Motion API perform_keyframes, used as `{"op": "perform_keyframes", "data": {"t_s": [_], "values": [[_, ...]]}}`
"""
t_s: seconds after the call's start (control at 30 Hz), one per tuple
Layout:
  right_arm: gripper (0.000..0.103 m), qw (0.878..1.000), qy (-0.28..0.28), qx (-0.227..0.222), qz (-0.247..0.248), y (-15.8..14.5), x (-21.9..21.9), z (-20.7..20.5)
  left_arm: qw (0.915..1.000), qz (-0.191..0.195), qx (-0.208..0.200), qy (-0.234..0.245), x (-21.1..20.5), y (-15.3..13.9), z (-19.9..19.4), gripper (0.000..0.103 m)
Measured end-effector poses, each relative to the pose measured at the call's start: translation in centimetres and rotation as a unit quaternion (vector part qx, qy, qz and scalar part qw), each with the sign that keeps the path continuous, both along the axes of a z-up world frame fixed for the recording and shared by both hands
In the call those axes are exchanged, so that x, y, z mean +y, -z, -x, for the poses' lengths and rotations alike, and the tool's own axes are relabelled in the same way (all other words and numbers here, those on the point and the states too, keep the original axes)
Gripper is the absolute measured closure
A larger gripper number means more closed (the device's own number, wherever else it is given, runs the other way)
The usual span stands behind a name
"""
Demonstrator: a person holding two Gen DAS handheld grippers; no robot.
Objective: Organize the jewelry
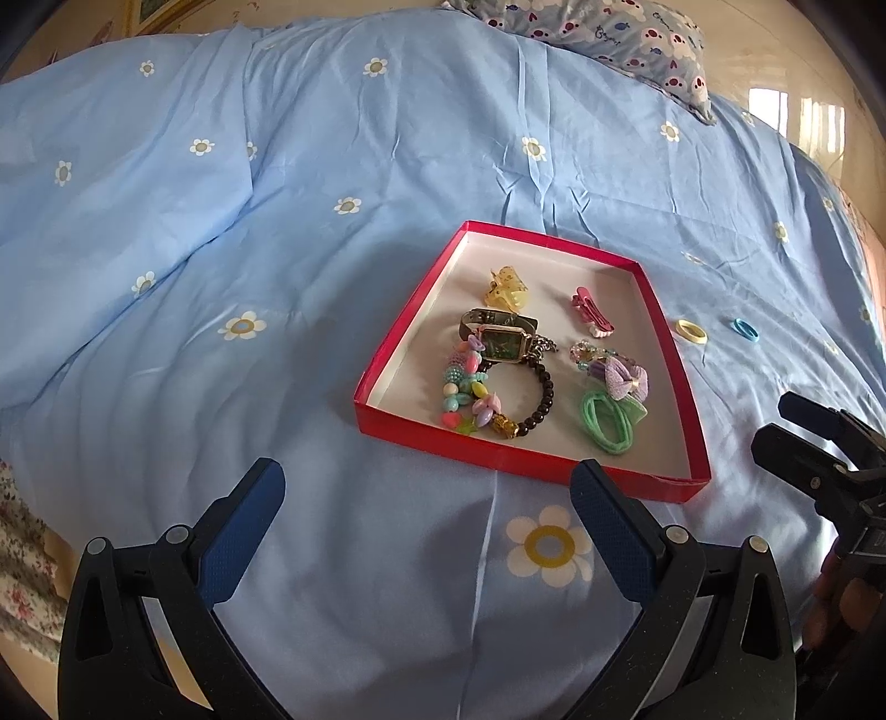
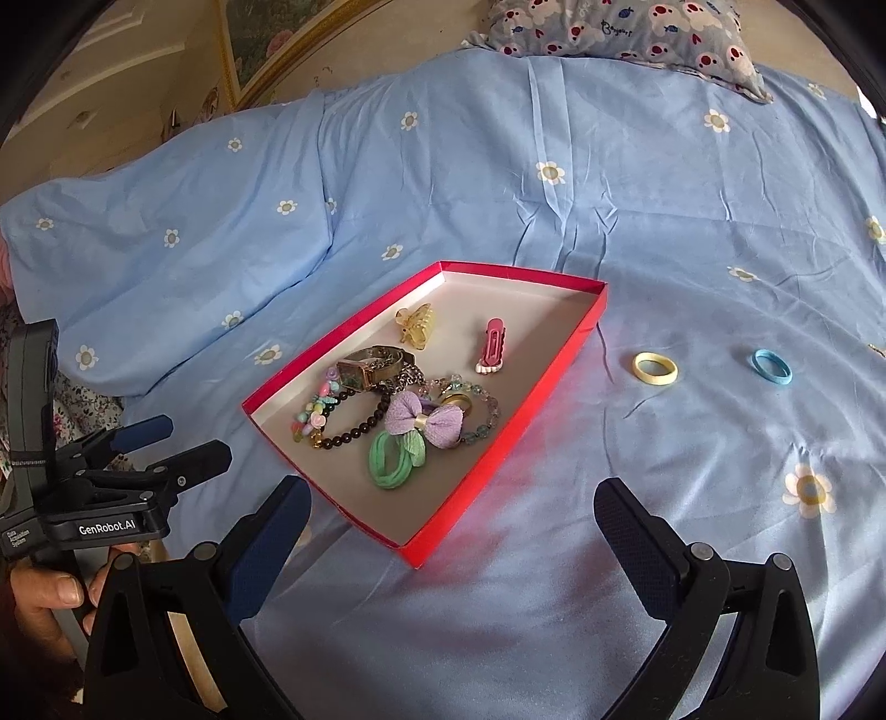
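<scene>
Sitting loose on the blue bedspread (image 2: 637,221), the yellow hair tie (image 2: 655,368) and the blue hair tie (image 2: 771,366) are the only pieces not yet gathered — both lie apart from each other, to the right of the red tray (image 2: 470,487), the yellow one nearer its wall. Inside the tray, the rest is already collected: a green-faced watch (image 1: 501,339) resting against a black bead bracelet (image 1: 540,396) and a pastel bead bracelet (image 1: 462,390), a yellow claw clip (image 1: 505,288) and a pink clip (image 1: 591,314) toward the far end, a purple bow (image 2: 423,422) overlapping a green hair tie (image 2: 390,461).

I hold my right gripper (image 2: 451,531) low over the spread just in front of the tray's near corner, its fingers wide apart with nothing between them — ready, I judge, to reach right for the yellow tie first, since it is closest. My left gripper (image 1: 426,526) hangs before the tray's near wall, likewise spread and empty; it seems kept back so the tray stays unobstructed. A patterned pillow (image 2: 620,25) lies at the far end of the bed.
</scene>
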State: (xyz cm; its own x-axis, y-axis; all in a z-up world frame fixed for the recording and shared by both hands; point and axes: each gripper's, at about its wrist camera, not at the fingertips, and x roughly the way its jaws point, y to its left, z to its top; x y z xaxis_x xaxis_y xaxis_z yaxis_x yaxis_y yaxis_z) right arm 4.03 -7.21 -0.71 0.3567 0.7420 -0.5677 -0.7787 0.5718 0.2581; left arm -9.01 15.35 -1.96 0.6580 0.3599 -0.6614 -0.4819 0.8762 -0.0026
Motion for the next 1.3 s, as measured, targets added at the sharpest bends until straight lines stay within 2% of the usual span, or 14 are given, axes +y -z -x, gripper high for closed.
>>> {"op": "perform_keyframes", "data": {"t_s": [0.63, 1.3], "values": [[0.000, 0.999, 0.006, -0.048, -0.023, -1.6, -0.8, 1.8, 0.9984, -0.044, -0.033, 0.006, -2.2, -2.2, 1.6, 0.000], [0.000, 0.999, 0.007, -0.047, -0.026, -1.7, -1.1, 1.8, 0.9978, -0.057, -0.034, 0.011, -3.0, -2.8, 1.7, 0.000]]}}
